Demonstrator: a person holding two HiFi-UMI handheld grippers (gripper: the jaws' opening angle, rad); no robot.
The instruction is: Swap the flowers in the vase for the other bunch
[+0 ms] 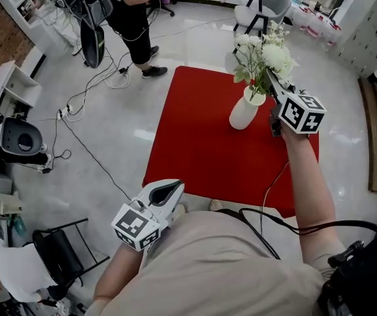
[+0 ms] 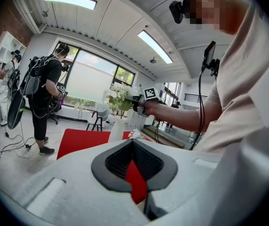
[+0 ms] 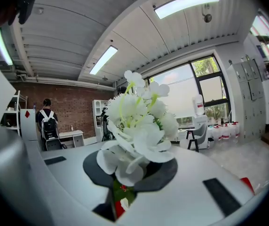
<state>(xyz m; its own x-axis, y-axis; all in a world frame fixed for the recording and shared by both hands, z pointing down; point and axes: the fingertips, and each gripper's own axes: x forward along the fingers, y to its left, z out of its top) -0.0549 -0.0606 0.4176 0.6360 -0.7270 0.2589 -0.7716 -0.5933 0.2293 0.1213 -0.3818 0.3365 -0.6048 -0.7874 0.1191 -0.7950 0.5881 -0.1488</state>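
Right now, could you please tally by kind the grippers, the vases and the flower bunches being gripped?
Grippers: 2 (left gripper, right gripper)
Vase: 1
Gripped flower bunch: 1, white, in the right jaws
Total: 4

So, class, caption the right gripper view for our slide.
Right gripper closed on a white flower bunch, brick wall behind.

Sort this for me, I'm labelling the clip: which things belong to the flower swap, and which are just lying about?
Job in hand: white flowers, white vase, red table, right gripper shut on the flowers.
Lying about: floor cables, black folding chair, white chair, idle left gripper.
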